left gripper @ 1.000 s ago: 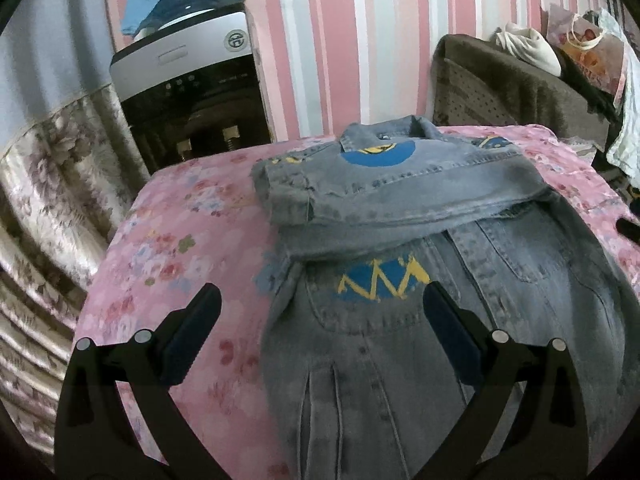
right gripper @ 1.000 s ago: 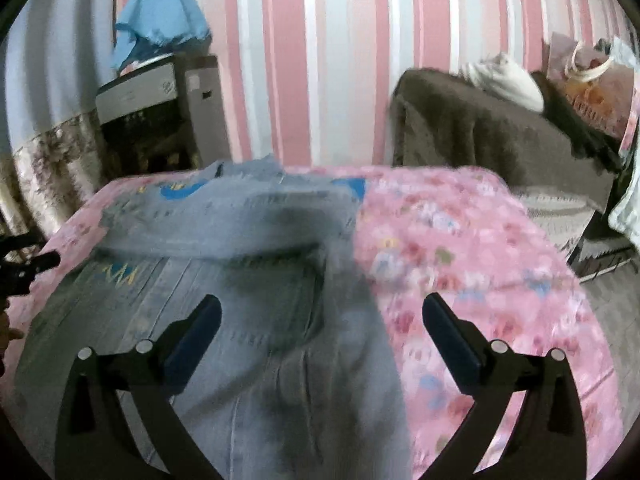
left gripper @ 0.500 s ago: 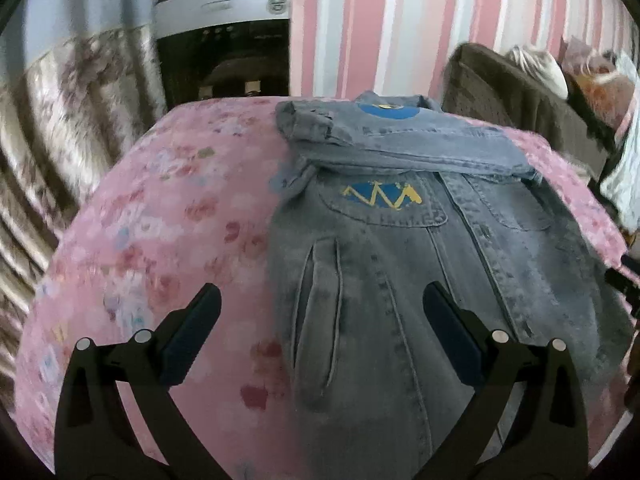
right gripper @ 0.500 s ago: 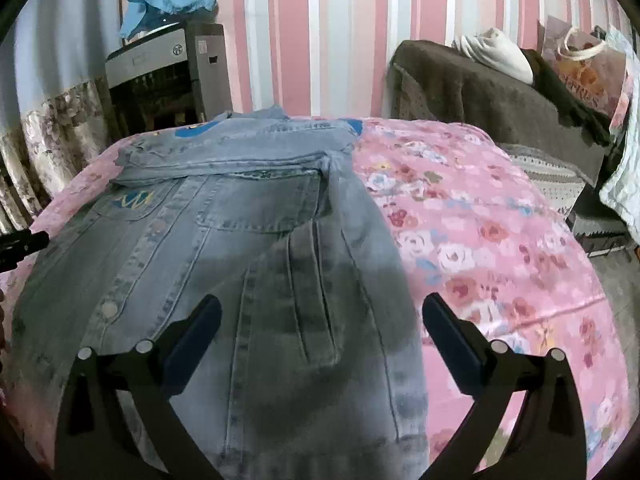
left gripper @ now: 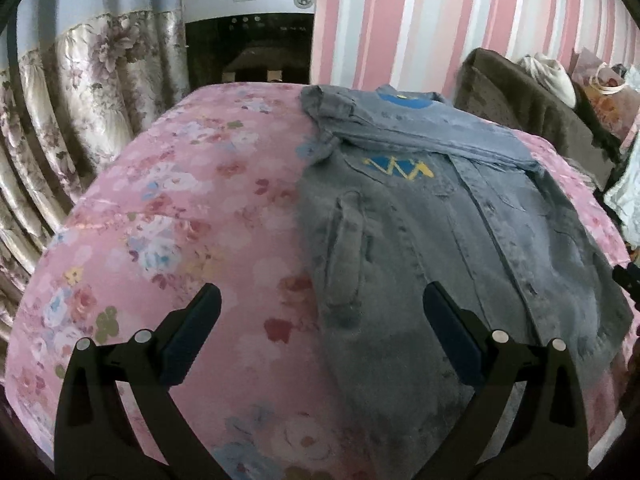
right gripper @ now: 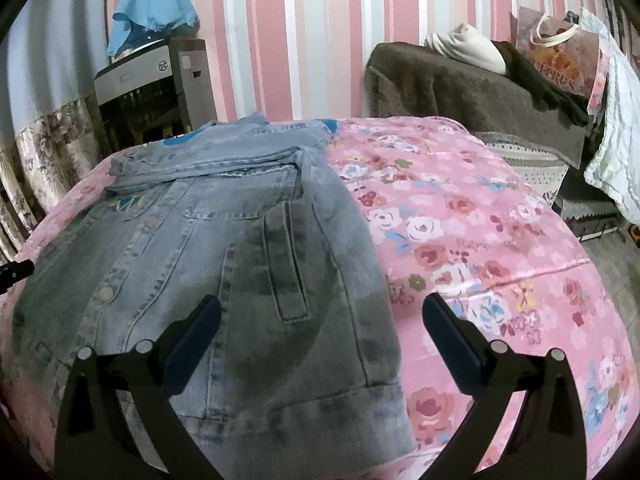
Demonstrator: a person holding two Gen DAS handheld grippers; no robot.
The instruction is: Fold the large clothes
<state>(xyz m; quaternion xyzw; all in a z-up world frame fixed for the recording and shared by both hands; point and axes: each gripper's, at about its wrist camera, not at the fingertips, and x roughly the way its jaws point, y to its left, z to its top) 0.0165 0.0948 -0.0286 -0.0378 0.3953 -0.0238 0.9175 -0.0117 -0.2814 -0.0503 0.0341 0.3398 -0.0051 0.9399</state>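
Note:
A grey-blue denim jacket (left gripper: 432, 232) lies front up on a pink floral table cover (left gripper: 180, 208), its sleeves folded across the chest near the collar. A blue and yellow patch (left gripper: 398, 166) marks one chest pocket. My left gripper (left gripper: 320, 320) hovers open over the jacket's left bottom corner, holding nothing. In the right wrist view the same jacket (right gripper: 224, 248) fills the left half. My right gripper (right gripper: 320, 324) stands open above the jacket's right hem corner, with nothing between its fingers.
A black and silver water dispenser (left gripper: 250, 24) stands behind the table, with a blue cloth (right gripper: 152, 8) on top. A brown covered sofa (right gripper: 460, 84) with a white bundle and a gift bag (right gripper: 560, 52) is at the right. Floral curtains (left gripper: 80, 120) hang at the left.
Both grippers have drawn back from the collar end toward the jacket's hem, each drifting outward to a bottom corner. The jacket lies unmoved; both stay open.

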